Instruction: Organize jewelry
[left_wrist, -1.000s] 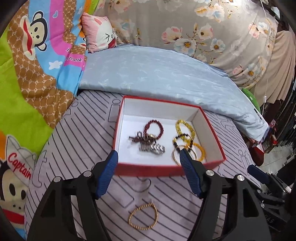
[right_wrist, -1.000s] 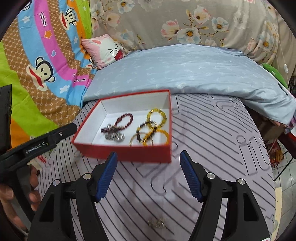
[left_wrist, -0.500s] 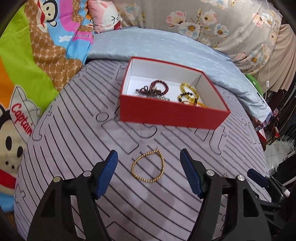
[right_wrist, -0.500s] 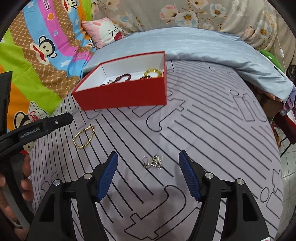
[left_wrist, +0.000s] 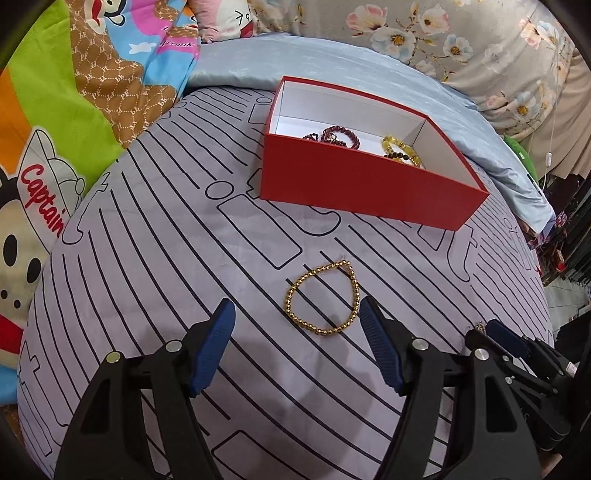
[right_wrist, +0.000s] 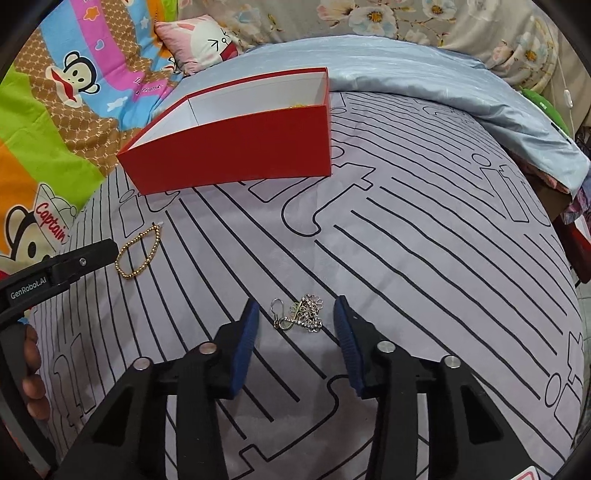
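Note:
A red box (left_wrist: 365, 184) with a white inside stands on the grey striped mat and holds dark red and yellow bead bracelets (left_wrist: 400, 147). A gold bead bracelet (left_wrist: 323, 297) lies on the mat just ahead of my open left gripper (left_wrist: 297, 325), nearer its right finger. In the right wrist view the box (right_wrist: 236, 147) is at the back, the gold bracelet (right_wrist: 138, 253) at the left beside the left gripper's finger (right_wrist: 85, 260). A silver chain piece (right_wrist: 301, 314) lies between the tips of my open right gripper (right_wrist: 295, 319).
A light blue quilt (left_wrist: 332, 62) lies behind the box. A cartoon monkey blanket (left_wrist: 74, 110) covers the left side. The mat (right_wrist: 443, 277) drops off at the right edge, with clutter beyond.
Both grippers have come down and drawn back from the box toward the mat. The gold bracelet now lies just ahead of the left fingers, the silver piece between the right fingers, which have narrowed.

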